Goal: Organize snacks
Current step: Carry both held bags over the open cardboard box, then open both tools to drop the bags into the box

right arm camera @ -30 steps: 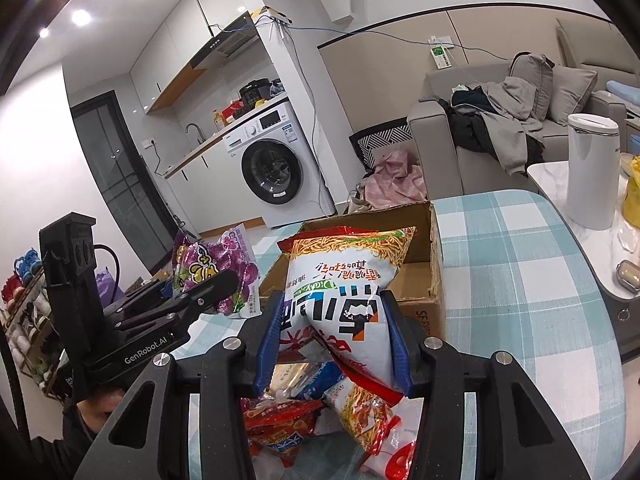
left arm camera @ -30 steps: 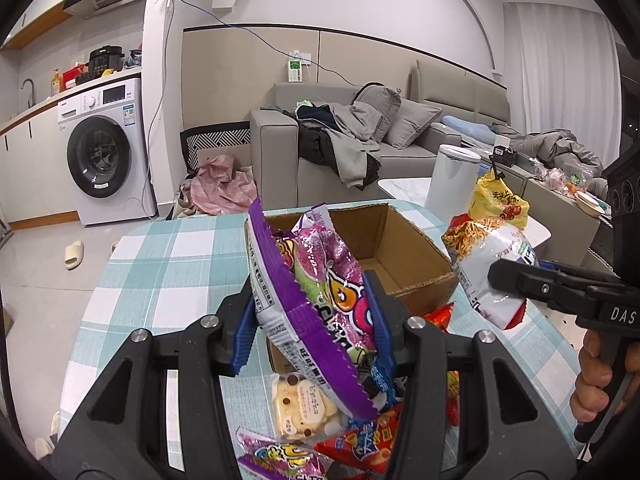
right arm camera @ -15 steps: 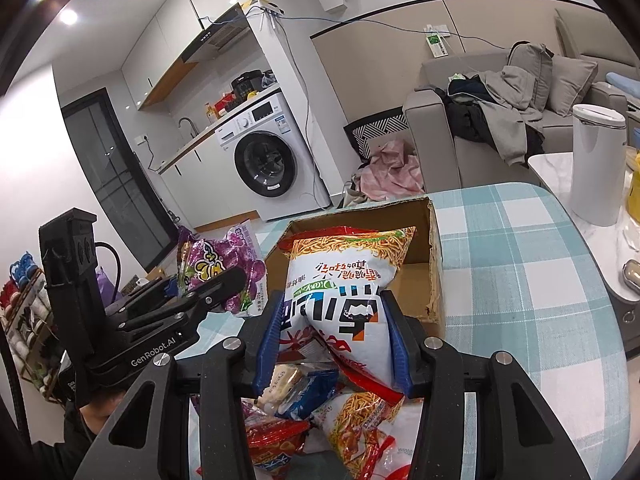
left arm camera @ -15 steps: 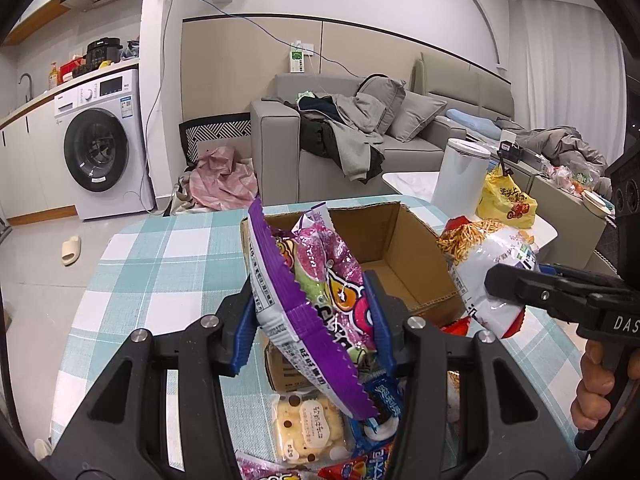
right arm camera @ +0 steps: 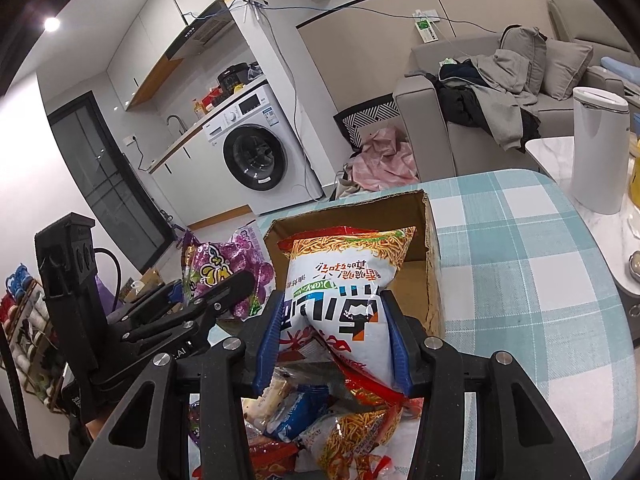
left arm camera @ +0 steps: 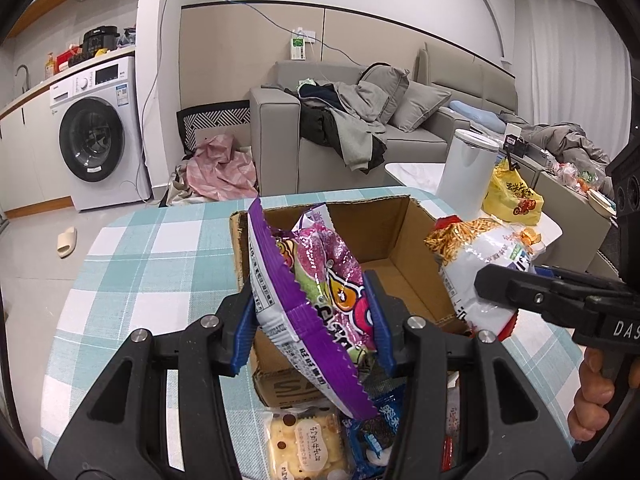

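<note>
My left gripper (left arm camera: 312, 316) is shut on a purple snack bag (left arm camera: 316, 280), held upright over the near rim of the open cardboard box (left arm camera: 384, 236). My right gripper (right arm camera: 334, 332) is shut on a white and orange noodle-snack bag (right arm camera: 340, 284), raised in front of the same box (right arm camera: 430, 248). In the left wrist view that white bag (left arm camera: 472, 264) hangs at the box's right side. A pile of loose snack packets (right arm camera: 320, 420) lies on the table below both grippers, among them a yellow biscuit pack (left arm camera: 304, 444).
The round table carries a teal checked cloth (right arm camera: 520, 264). A white bin (left arm camera: 464, 168) and a yellow bag (left arm camera: 512, 196) stand beyond its right edge. A grey sofa (left arm camera: 360, 132) and a washing machine (left arm camera: 96, 136) are further back.
Both grippers have carried their bags forward toward the box, which now looks larger and closer in both views. Neither grip has altered.
</note>
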{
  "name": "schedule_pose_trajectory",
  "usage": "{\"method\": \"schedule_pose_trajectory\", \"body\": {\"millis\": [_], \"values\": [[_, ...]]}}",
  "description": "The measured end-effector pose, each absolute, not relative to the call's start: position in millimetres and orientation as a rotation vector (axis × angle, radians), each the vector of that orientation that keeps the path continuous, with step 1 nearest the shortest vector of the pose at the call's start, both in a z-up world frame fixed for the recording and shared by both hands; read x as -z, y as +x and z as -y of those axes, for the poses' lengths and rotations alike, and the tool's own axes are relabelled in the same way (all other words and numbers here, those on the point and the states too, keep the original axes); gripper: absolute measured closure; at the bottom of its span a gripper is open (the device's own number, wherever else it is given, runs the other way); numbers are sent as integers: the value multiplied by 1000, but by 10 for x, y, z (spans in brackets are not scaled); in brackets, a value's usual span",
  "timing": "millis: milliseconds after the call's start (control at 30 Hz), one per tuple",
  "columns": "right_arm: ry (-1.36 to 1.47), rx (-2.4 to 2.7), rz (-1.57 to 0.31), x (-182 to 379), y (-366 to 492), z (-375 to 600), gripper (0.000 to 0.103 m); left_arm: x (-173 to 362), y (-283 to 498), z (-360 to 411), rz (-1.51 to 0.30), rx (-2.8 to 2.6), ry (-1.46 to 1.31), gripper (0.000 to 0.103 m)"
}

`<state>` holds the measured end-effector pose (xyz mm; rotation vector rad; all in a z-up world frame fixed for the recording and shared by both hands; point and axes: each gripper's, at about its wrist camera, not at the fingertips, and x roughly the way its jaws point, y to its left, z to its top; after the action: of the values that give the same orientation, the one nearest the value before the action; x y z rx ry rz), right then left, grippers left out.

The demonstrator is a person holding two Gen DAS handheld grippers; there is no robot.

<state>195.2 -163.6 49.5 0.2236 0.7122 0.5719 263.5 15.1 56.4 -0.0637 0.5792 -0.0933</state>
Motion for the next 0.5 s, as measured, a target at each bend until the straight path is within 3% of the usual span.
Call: {"method": "schedule_pose_trajectory", "body": {"millis": [500], "values": [[240,-540,-744,-370,2242,1594,56,-381,3013,-68,-667,57,-20,58]]}}
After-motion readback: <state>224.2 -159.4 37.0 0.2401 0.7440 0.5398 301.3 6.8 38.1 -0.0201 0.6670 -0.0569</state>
